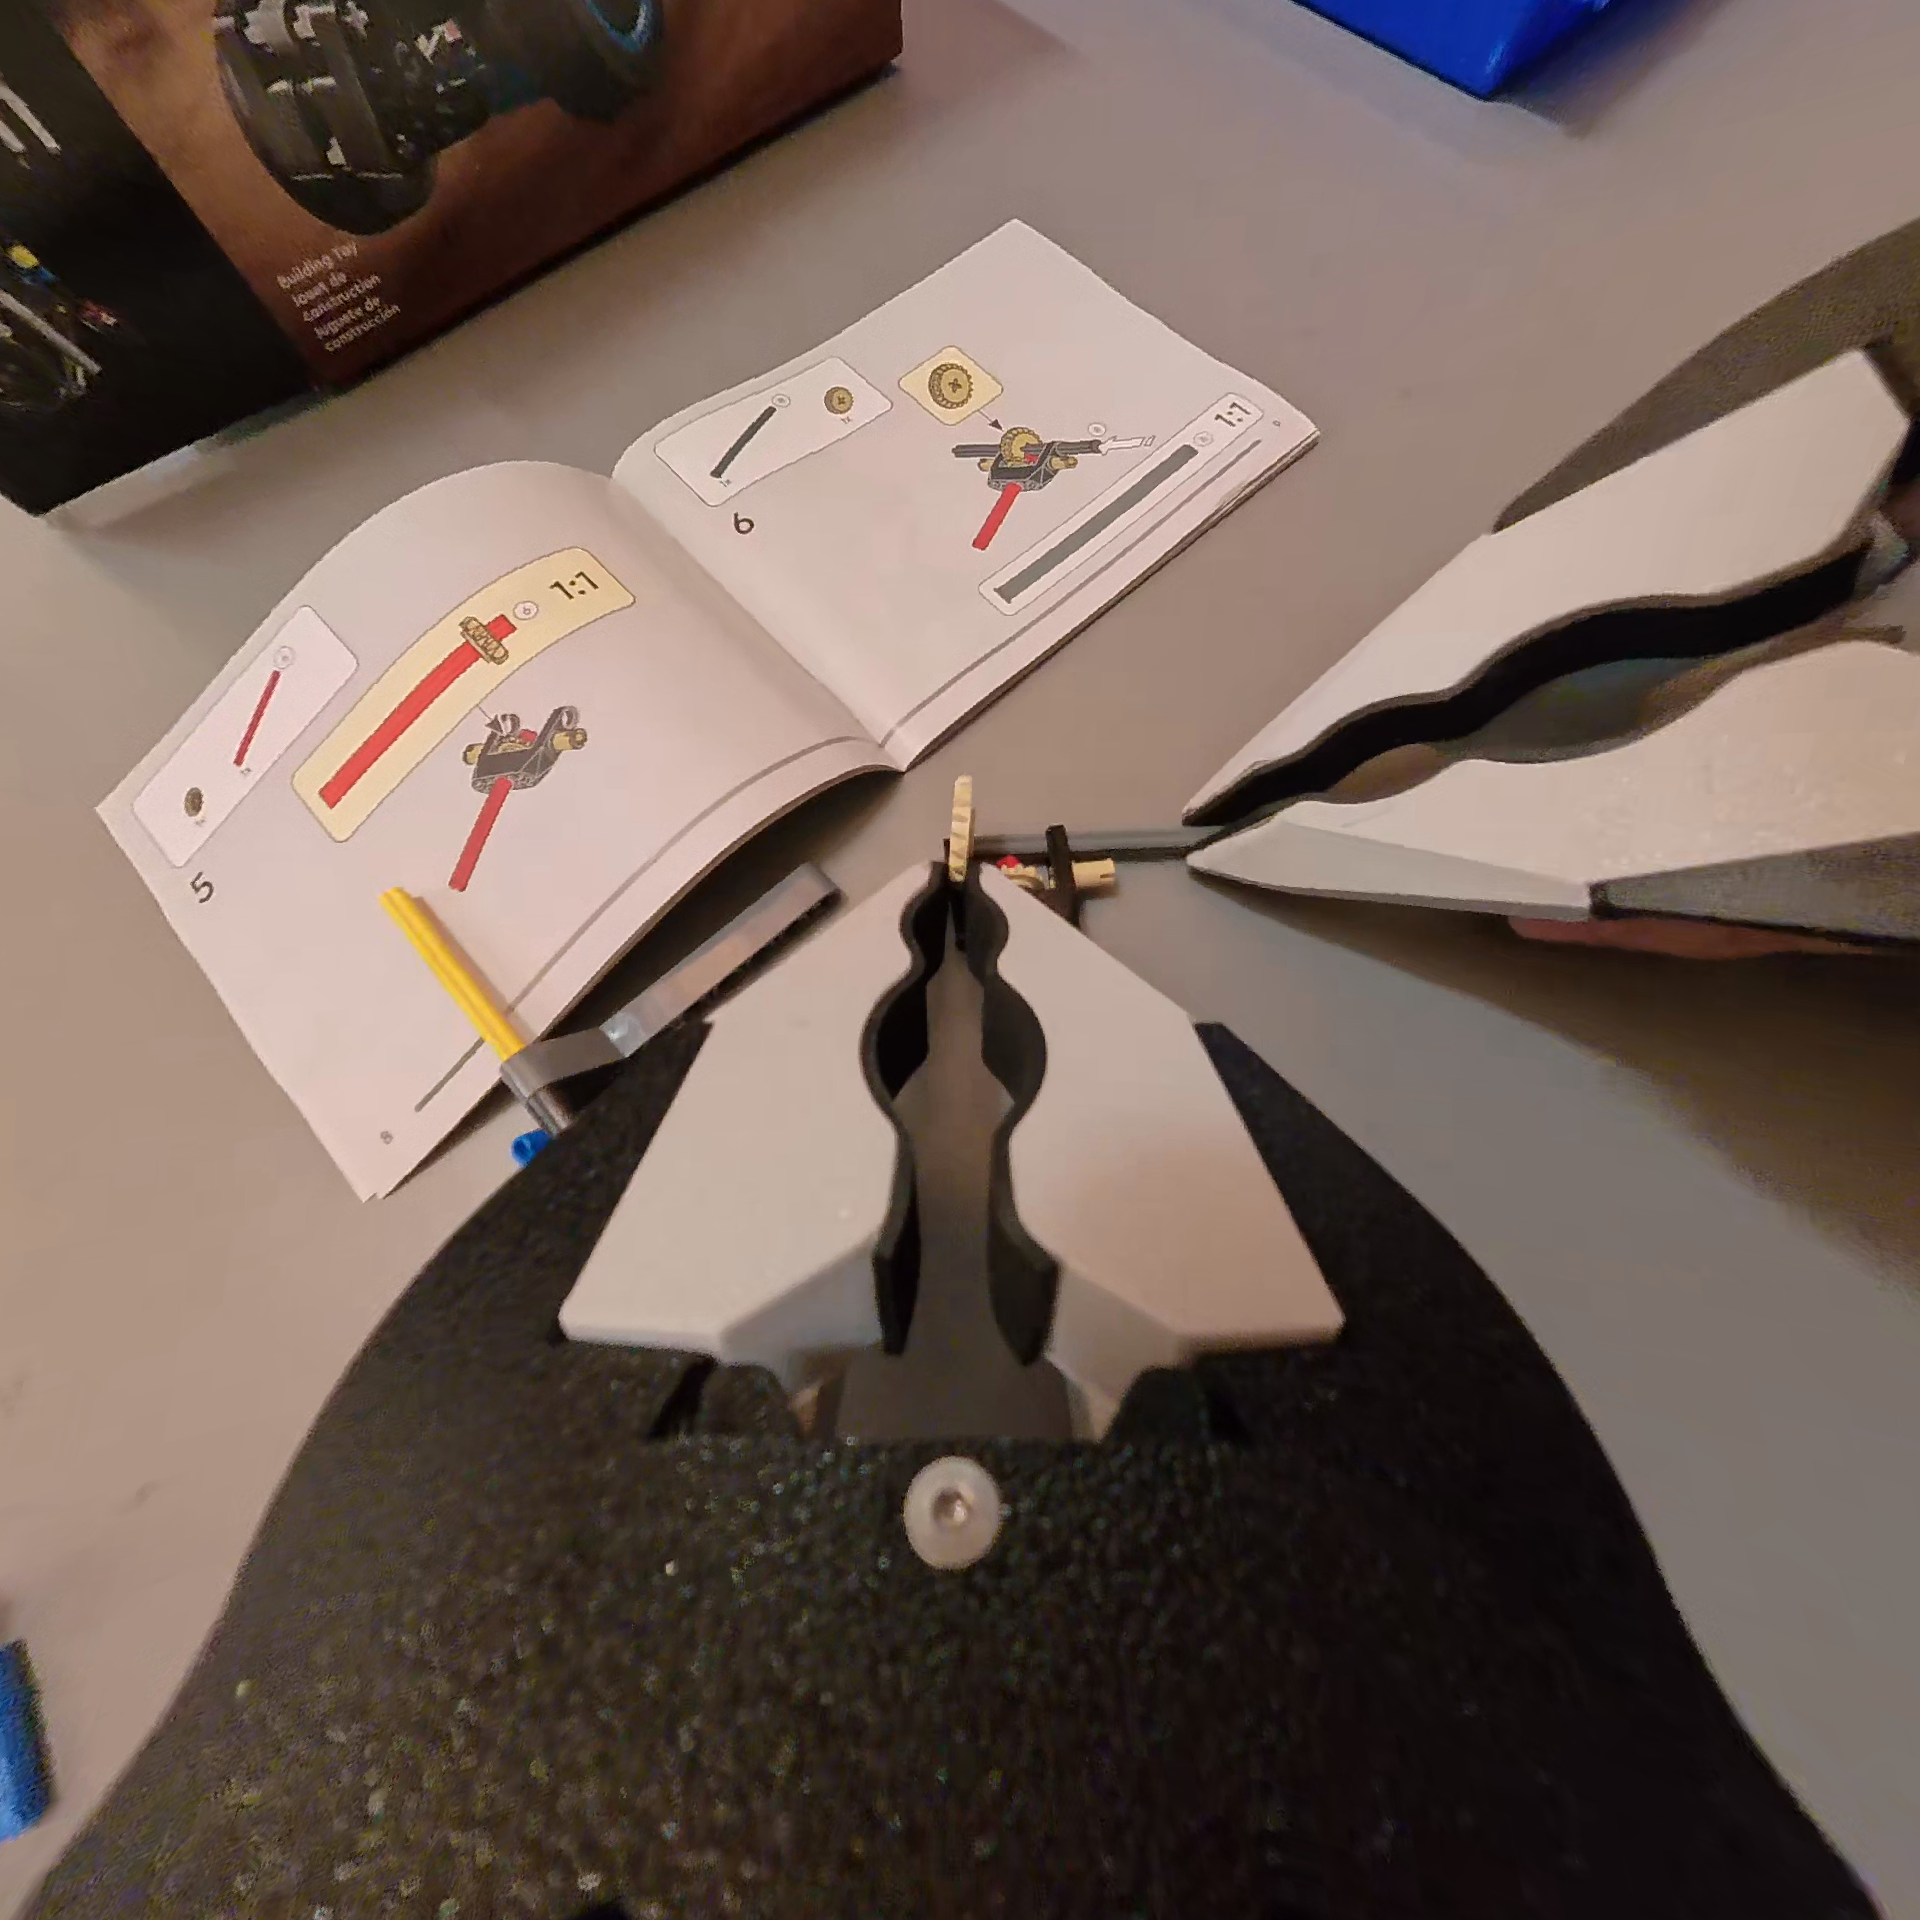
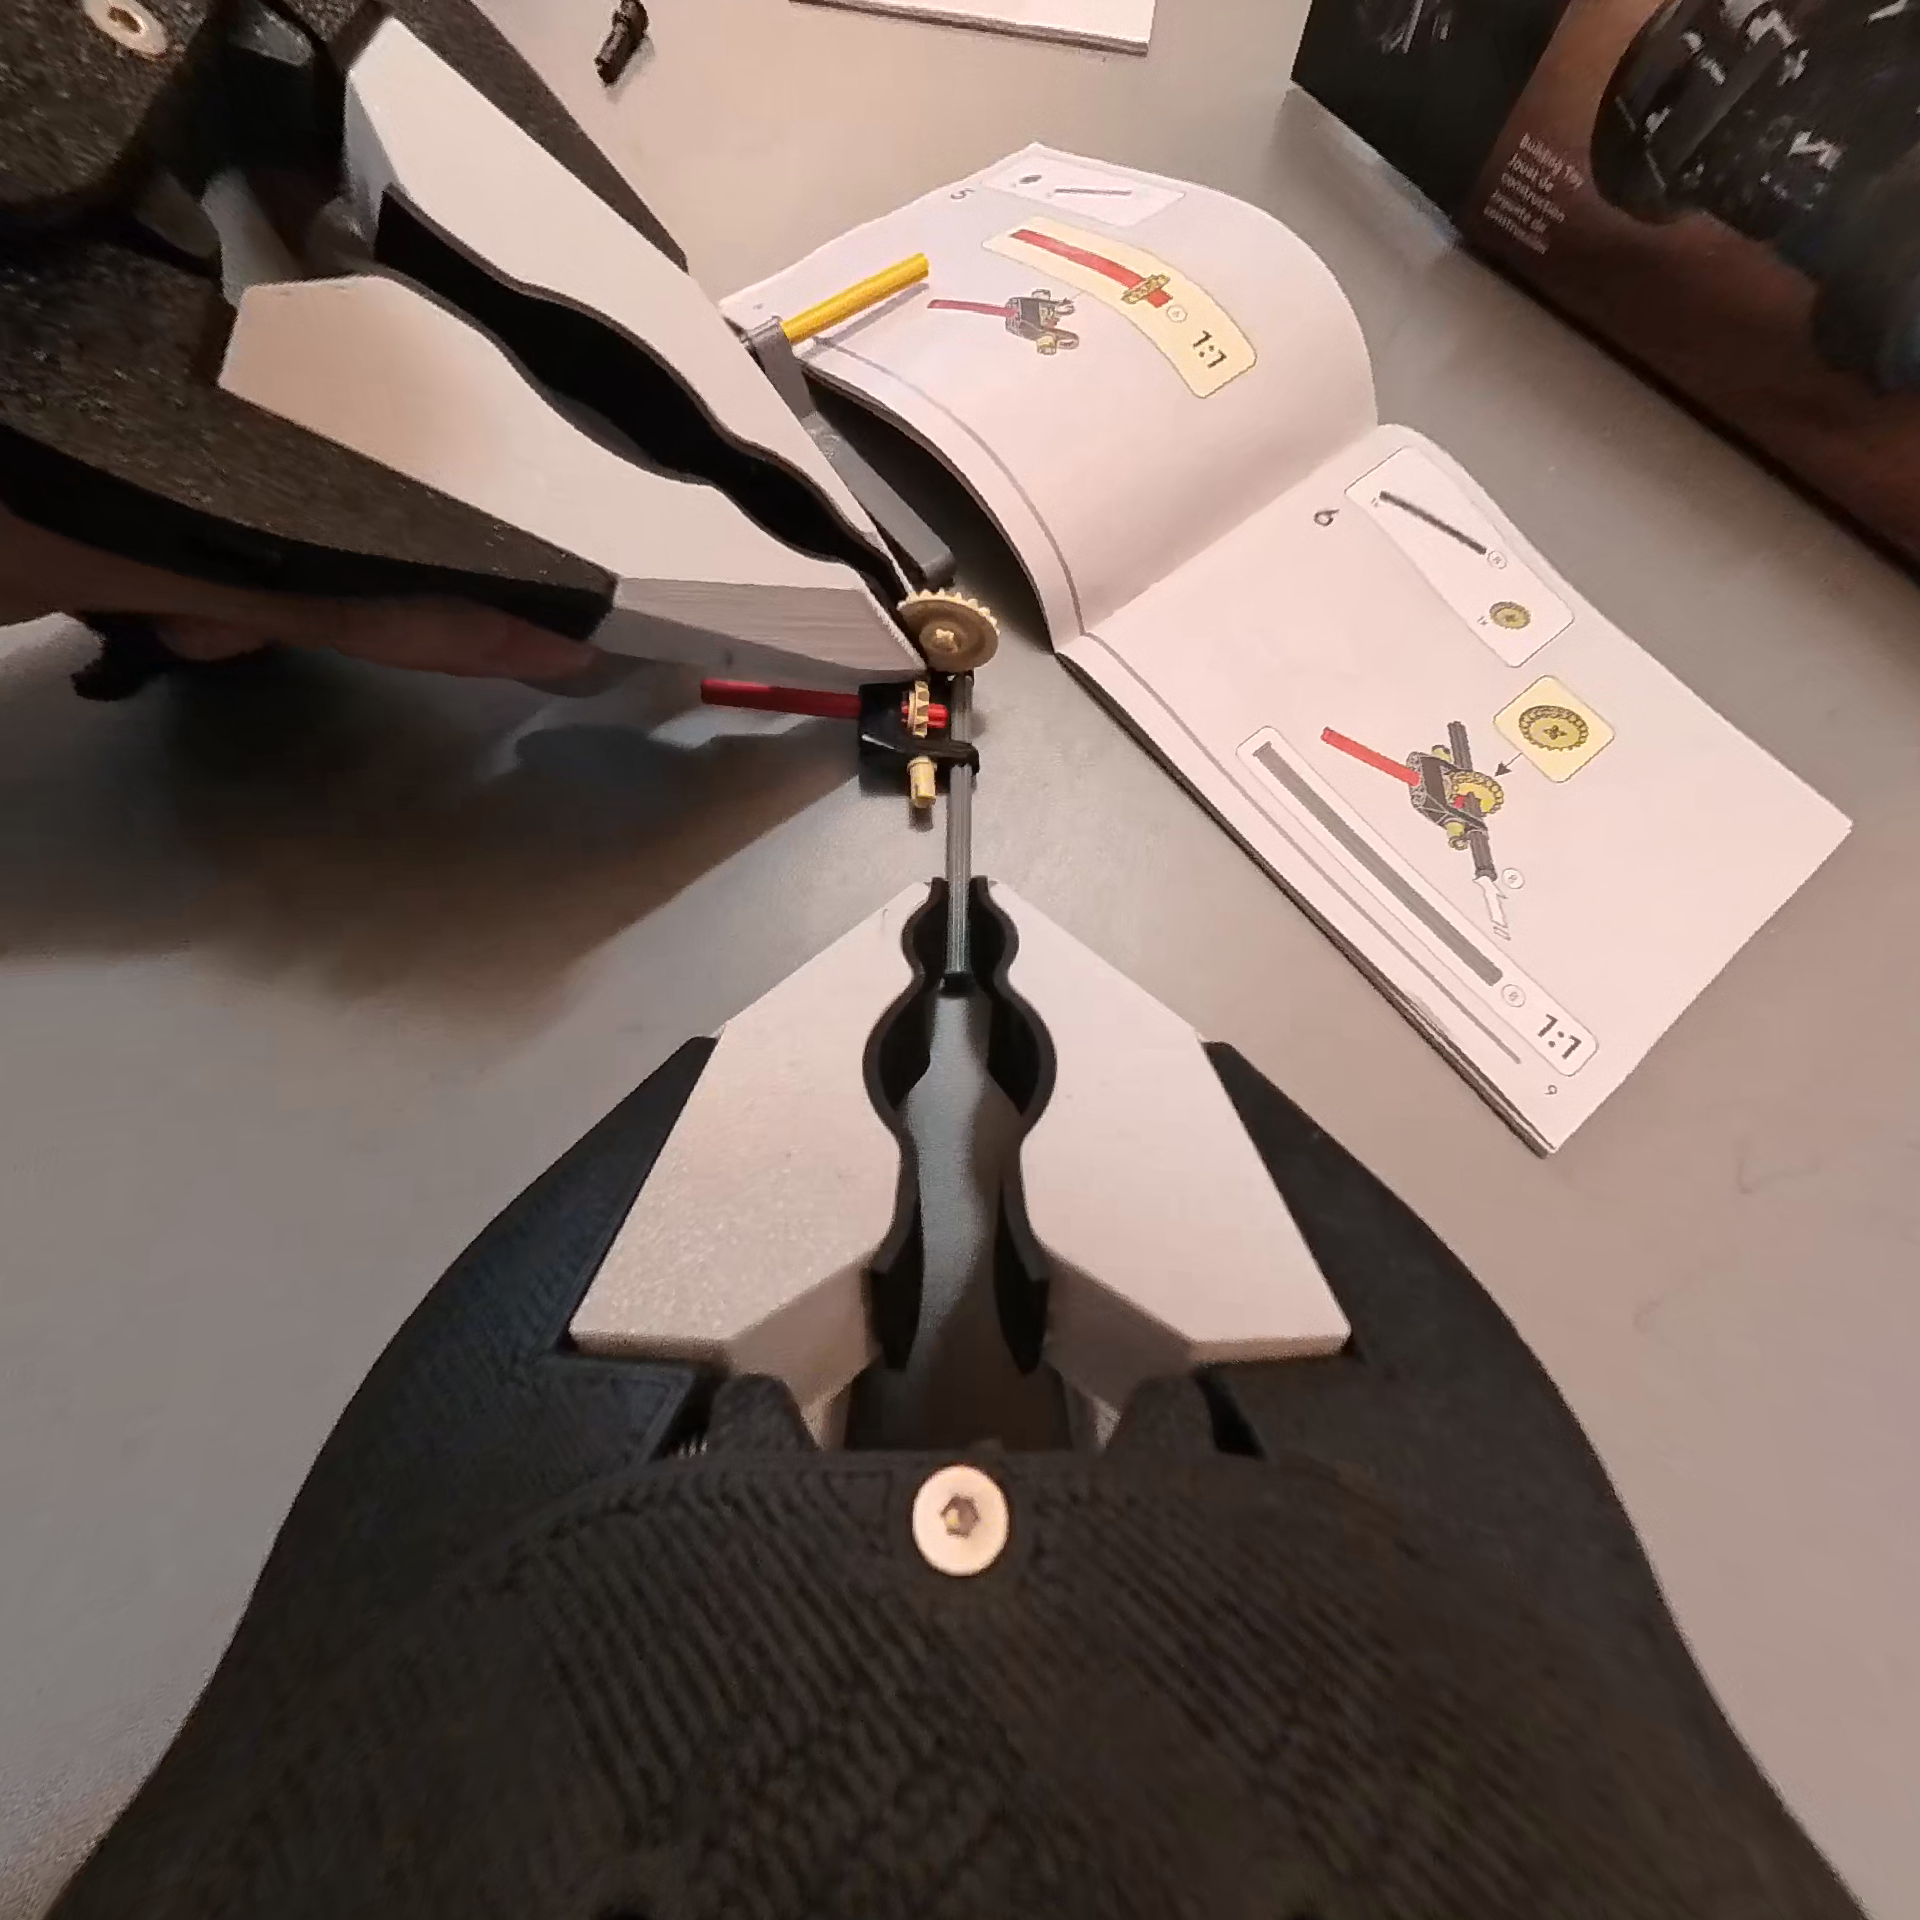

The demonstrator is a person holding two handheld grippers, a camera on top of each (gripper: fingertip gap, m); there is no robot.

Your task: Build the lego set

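The step in hand looks like the sixth one in the booklet [image 2: 1351, 665]: a grey axle goes through the black frame and takes a tan gear.

The right gripper [image 2: 961, 894], at the lower centre of its view, is clenched on the near end of the axle [image 2: 961, 821]. The far end already passes through the frame [image 2: 899, 727], just above the middle of the picture. The left gripper [image 1: 961, 883] pinches the gear [image 2: 945, 634] by its rim, edge-on in its own view; in the right view the gear is at the tip of that gripper [image 2: 904, 623], just above the frame and near the axle's far tip.

In my judgement the next move calls for fine alignment: the cross hole of the gear must face the cross profile of the axle, then one slides into the other while the frame stays steady.

The axle is thin, ribbed, hard plastic. The gear is a small toothed disc. A red axle [image 2: 779, 698] sticks out of the frame to the left, and a tan pin [image 2: 920, 774] points down from it. The fingers [image 2: 1143, 1122] are smooth and light grey, with wavy black pads inside. The table [image 2: 312, 1039] is plain matte grey.
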